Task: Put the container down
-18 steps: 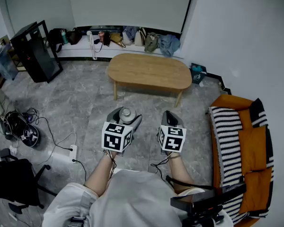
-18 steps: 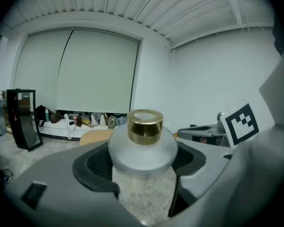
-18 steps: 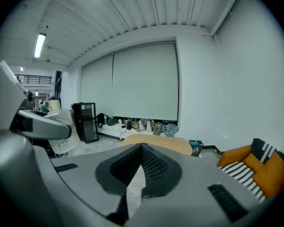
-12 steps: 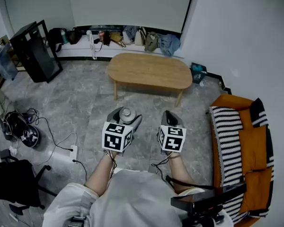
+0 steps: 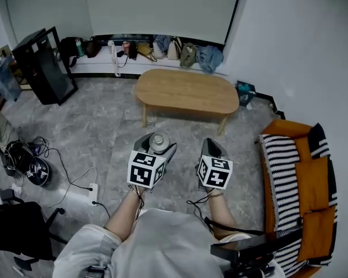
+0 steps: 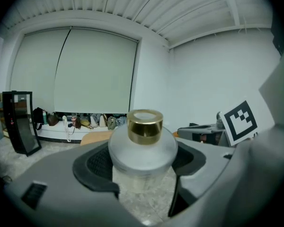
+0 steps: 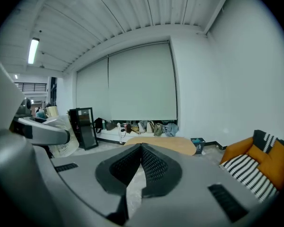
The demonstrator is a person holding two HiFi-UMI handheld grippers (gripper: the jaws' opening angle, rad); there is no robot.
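Within left claw (image 6: pixel 141 167), container (image 6: pixel 142 148) upright

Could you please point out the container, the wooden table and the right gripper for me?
container (image 6: pixel 142 151), left gripper view, on its frosted shoulder.
wooden table (image 5: pixel 185 91), head view, on the bare tabletop.
right gripper (image 7: pixel 141 148), right gripper view, where its shut jaws meet.

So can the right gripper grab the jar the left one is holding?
Probably yes: the right gripper, shut and empty, is beside the left gripper, and the jar pokes up uncovered above its jaws.
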